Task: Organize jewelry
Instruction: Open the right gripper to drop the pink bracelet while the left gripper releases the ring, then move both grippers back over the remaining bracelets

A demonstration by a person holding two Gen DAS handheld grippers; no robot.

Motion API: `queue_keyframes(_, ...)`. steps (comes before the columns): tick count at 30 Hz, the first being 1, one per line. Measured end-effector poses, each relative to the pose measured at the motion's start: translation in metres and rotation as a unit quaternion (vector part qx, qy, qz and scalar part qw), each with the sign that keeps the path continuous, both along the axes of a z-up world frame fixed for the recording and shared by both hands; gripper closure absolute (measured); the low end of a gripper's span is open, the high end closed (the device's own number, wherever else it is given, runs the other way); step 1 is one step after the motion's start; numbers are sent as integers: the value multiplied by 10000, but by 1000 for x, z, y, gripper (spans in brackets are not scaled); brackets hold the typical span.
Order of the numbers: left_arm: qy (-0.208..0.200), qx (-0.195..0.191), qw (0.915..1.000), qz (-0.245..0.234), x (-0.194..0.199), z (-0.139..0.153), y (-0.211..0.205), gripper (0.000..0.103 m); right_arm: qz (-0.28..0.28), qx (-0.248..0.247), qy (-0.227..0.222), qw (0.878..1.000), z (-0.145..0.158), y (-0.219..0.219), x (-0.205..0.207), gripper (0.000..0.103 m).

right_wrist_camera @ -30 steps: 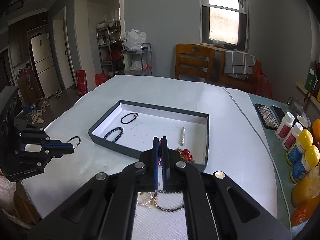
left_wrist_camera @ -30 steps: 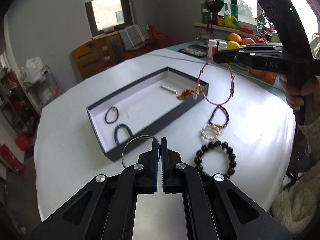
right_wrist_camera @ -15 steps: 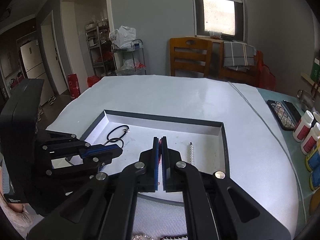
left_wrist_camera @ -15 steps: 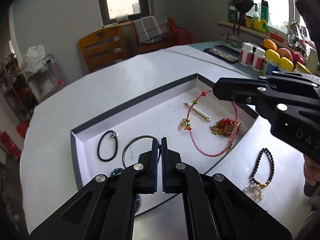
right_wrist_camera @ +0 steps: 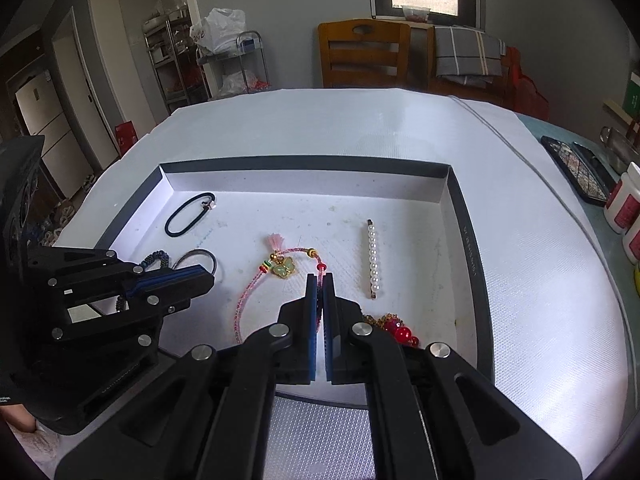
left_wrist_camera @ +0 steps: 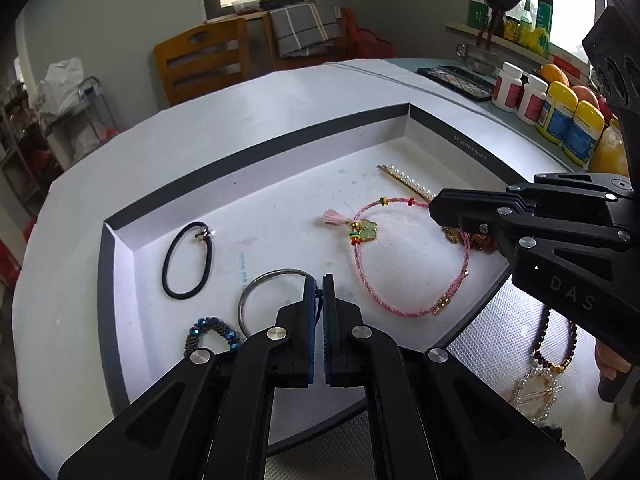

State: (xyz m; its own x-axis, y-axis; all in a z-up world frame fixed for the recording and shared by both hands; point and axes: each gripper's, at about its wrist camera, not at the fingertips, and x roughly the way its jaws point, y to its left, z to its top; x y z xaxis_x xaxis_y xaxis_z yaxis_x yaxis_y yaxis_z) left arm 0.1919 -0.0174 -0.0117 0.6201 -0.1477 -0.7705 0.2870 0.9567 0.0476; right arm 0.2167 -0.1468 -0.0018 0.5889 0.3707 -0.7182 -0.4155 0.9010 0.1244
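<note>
A dark grey tray (left_wrist_camera: 256, 148) with a white floor sits on the white table; it also shows in the right wrist view (right_wrist_camera: 468, 240). My left gripper (left_wrist_camera: 319, 280) is shut on a silver bangle (left_wrist_camera: 256, 288), low over the tray floor. My right gripper (right_wrist_camera: 319, 278) is shut on a pink cord bracelet (left_wrist_camera: 372, 292) with a green charm (right_wrist_camera: 283, 267); most of the bracelet lies on the tray floor. In the tray also lie a black hair tie (left_wrist_camera: 188, 264), a blue bead bracelet (left_wrist_camera: 212, 334), a pearl hair clip (right_wrist_camera: 373, 258) and a red bead piece (right_wrist_camera: 400, 332).
On the mat outside the tray lie a dark bead bracelet (left_wrist_camera: 556, 344) and a pearl clip (left_wrist_camera: 536, 396). Bottles (left_wrist_camera: 560, 112) and a phone (right_wrist_camera: 576, 168) line the table's right side. Wooden chairs (right_wrist_camera: 364, 56) stand behind the table.
Both grippers have come down into the tray. The pink bracelet, hanging in the air a second ago, now lies mostly on the tray floor. The bangle is lower over the tray.
</note>
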Motion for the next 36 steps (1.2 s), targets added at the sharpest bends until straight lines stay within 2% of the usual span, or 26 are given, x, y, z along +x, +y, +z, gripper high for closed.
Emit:
queue_keyframes(4,24,-31,10000,14,1,2,0,96,-18,18,113,9999,-1,-1,0,101)
queue_keyframes(6,-32,-25,10000,30,-2,5,0,89,-13,11,78,10000,2,-3,-3,99)
queue_keyframes(8,-169,-71,9998,49,-9,13,1,70,-5,27,14,10000,9,-6,-9,95)
queue_keyframes(10,-304,-108,9995,46,-19,22,1,65,-25,12,-74,10000,15,-11,-17,87)
queue_keyframes(12,-370,-141,9992,41,-29,28,2,65,-68,4,-130,9999,21,-18,-25,83)
queue_keyframes(13,-431,-127,9990,68,-36,31,2,60,-99,-6,-169,9998,23,-22,-29,80)
queue_keyframes(14,-484,-101,9987,90,-43,33,2,51,-122,-22,-211,9997,25,-25,-33,78)
queue_keyframes(16,-603,-75,9981,91,-57,38,1,43,-159,-23,-287,9995,28,-32,-44,70)
queue_keyframes(24,-711,-64,9974,100,-102,44,1,34,-121,-52,-413,9991,30,-51,-85,56)
queue_keyframes(36,-418,-84,9987,270,-138,27,14,28,58,-147,-263,9995,12,-65,-125,42)
